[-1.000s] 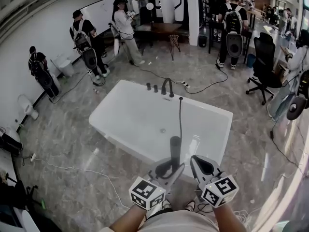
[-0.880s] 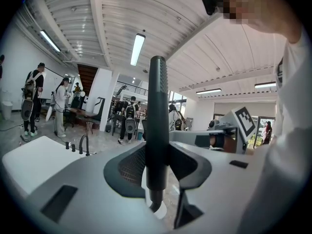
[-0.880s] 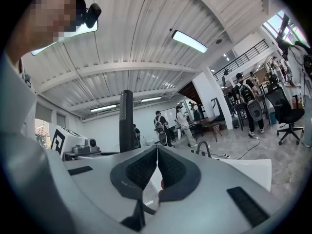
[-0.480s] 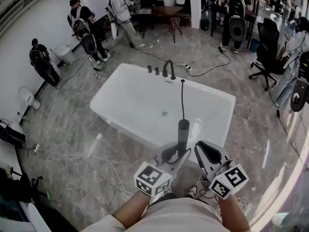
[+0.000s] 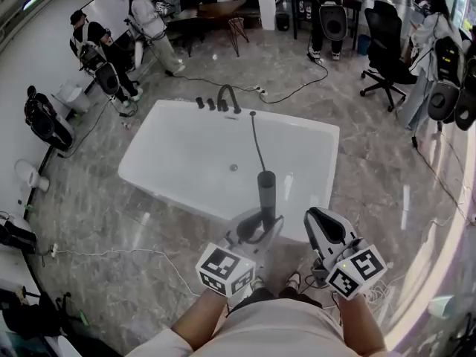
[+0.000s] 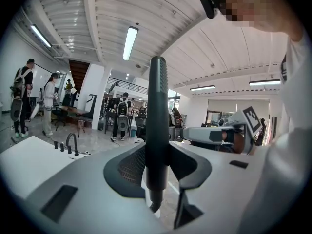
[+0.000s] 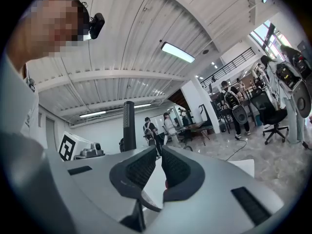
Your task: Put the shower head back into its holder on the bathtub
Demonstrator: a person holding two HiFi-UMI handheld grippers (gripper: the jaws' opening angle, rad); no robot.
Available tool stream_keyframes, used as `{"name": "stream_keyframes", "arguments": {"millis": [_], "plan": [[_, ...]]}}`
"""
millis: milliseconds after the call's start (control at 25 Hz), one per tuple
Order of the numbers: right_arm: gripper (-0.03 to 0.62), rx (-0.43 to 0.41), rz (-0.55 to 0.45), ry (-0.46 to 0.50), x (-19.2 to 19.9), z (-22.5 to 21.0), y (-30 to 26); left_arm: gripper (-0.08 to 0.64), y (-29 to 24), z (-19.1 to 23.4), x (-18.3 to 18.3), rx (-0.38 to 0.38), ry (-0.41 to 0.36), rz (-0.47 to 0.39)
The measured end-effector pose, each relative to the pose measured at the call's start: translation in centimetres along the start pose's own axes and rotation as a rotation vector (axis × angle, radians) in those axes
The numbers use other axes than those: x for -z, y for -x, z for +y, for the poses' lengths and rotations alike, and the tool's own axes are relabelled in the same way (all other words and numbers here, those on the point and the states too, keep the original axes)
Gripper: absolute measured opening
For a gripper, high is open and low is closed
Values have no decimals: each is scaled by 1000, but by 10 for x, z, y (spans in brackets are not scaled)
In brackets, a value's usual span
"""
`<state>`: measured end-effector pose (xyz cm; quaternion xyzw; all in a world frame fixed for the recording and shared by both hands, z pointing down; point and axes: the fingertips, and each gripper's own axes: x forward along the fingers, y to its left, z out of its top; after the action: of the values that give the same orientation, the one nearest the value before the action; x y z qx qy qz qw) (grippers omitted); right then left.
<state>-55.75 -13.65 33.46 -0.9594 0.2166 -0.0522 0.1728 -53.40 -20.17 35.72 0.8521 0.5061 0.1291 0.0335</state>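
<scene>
A white bathtub (image 5: 160, 188) lies below me, with a dark faucet (image 5: 227, 97) and knobs on its far rim. My left gripper (image 5: 258, 231) is shut on the dark, stick-shaped shower head (image 5: 266, 194) and holds it upright over the tub's near edge. The black hose (image 5: 256, 143) runs from it across the tub to the far rim beside the faucet. In the left gripper view the shower head (image 6: 157, 126) stands clamped between the pads. My right gripper (image 5: 321, 233) hovers just right of it, shut and empty; its own view shows the pads (image 7: 145, 168) nearly touching.
Several people with gear stand at the back left (image 5: 93, 50) and far end (image 5: 149, 21). An office chair (image 5: 383, 47) stands at the back right. Cables (image 5: 111, 255) trail over the marble floor on the left, and a table (image 5: 219, 13) sits behind the tub.
Both grippers have come closer to the tub's near edge, the left one carrying the shower head. The tub now sits further left in the head view. The grip has stayed the same.
</scene>
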Motion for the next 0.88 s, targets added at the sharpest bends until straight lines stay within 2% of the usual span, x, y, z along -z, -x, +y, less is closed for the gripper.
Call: {"name": "stream_keyframes", "arguments": {"millis": [560, 880], "plan": [[17, 148, -62, -42, -19, -81, 82, 133, -73, -57, -2, 73, -26, -3], [17, 297, -110, -68, -32, -111, 110, 133, -102, -67, -16, 158, -46, 0]]}}
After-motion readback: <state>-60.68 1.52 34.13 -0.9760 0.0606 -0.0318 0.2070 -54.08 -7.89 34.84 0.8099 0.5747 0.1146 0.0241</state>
